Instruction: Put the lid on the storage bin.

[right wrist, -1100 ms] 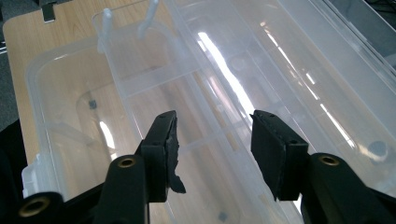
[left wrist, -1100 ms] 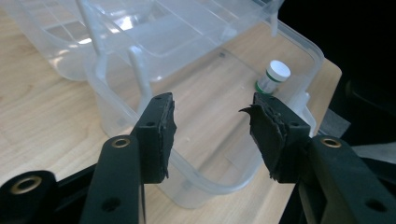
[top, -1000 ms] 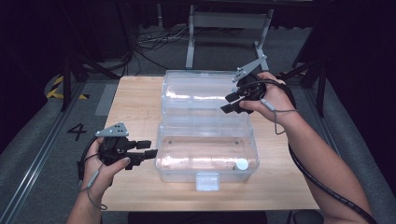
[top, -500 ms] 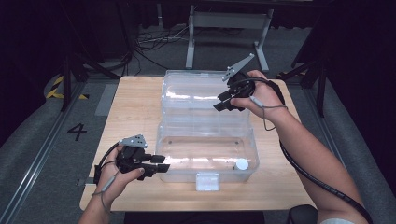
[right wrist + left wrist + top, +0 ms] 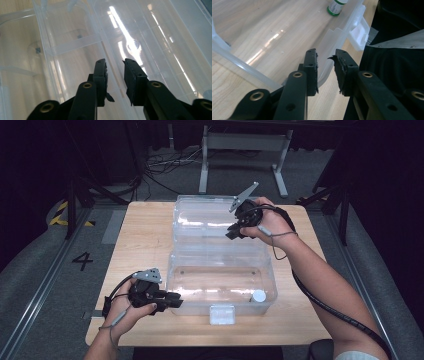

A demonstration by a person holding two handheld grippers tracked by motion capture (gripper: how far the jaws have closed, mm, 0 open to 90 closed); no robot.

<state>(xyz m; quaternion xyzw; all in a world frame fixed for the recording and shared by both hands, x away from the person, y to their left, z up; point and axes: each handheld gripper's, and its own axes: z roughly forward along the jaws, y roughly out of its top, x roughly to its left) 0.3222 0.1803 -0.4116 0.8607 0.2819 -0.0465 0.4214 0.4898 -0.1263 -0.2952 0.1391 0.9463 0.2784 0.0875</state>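
the left gripper sits at the near left corner of the clear plastic box on the wooden table. in the left gripper view its jaws have just been closing and stand a narrow gap apart, straddling the box's rounded corner wall; whether the pads press on the plastic cannot be told. beyond and to the right of the jaws a small bottle with a green band stands inside the box, and a white latch juts from the front wall to their right.

the right gripper hovers over the open lid, which lies flat behind the box. its jaws have also just been closing to a narrow gap; in the right gripper view a lid ridge runs between them, with no clear contact.
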